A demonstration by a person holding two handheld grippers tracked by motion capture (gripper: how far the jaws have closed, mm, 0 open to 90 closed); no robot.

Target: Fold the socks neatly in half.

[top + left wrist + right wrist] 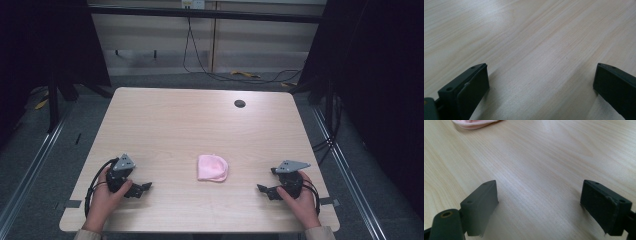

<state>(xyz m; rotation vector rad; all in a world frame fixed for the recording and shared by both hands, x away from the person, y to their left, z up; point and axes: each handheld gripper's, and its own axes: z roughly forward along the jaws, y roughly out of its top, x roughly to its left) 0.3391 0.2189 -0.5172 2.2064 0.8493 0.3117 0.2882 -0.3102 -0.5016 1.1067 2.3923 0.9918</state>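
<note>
Pink cloth (213,167) lies folded at the bench (200,120) centre, six o'clock of the grommet hole (240,103). Left tool (141,188) at eight o'clock and right tool (263,190) at four o'clock rest wide open and empty, probably parked clear.

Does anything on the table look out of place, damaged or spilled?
Nothing stands out. The pink cloth lies folded on the table between the left gripper and the right gripper, both open and empty. No spill or damage shows.
</note>
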